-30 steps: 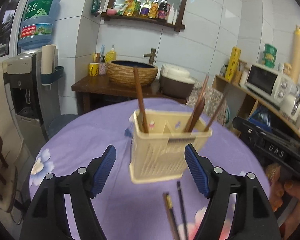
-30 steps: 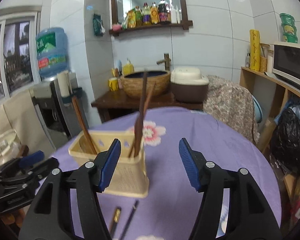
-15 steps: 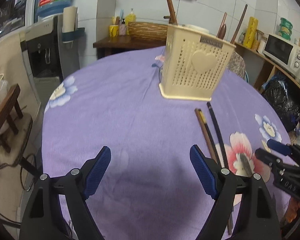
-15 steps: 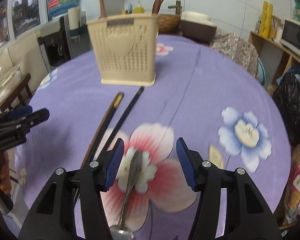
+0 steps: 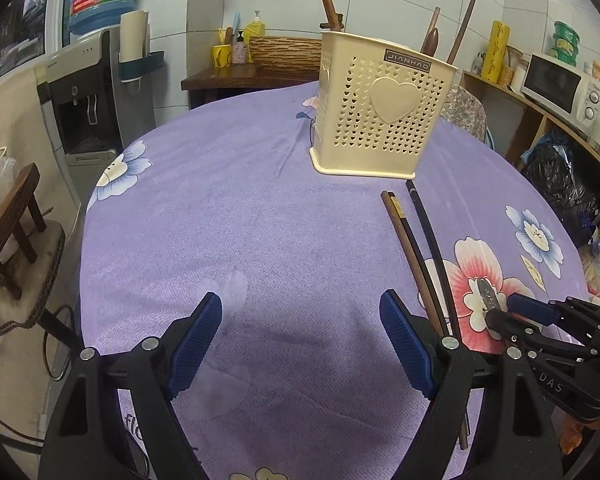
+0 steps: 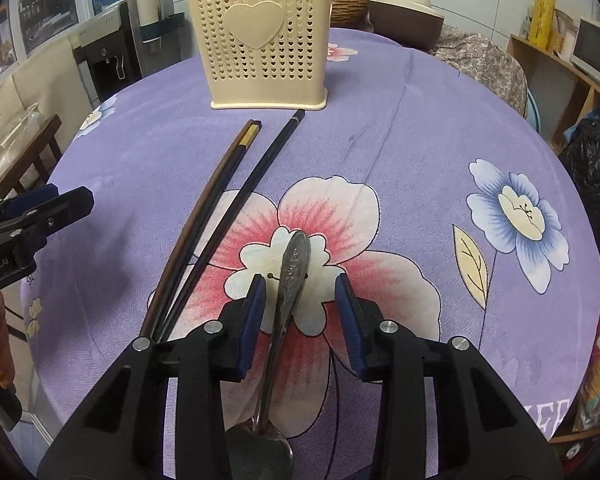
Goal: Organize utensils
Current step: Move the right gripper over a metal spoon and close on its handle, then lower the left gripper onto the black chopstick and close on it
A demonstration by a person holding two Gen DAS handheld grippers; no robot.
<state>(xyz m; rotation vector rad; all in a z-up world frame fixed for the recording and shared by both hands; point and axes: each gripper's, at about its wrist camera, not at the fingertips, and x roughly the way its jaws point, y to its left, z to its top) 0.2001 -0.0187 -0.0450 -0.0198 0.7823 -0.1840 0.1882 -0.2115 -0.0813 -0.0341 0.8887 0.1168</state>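
Lying lengthwise toward the perforated cream basket (image 6: 266, 36), the embossed metal spoon (image 6: 291, 276) is sitting between the right gripper (image 6: 300, 312)'s parted fingers, untouched; the left gripper (image 5: 300, 336) is hanging wide apart, grasping nothing.

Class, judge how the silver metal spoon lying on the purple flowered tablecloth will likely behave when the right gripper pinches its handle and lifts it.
The silver metal spoon looks rigid, so it should stay straight. Its polished, narrow handle may slip or twist between the right gripper pads. The bowl lies behind the jaws, so that heavier end would probably droop.
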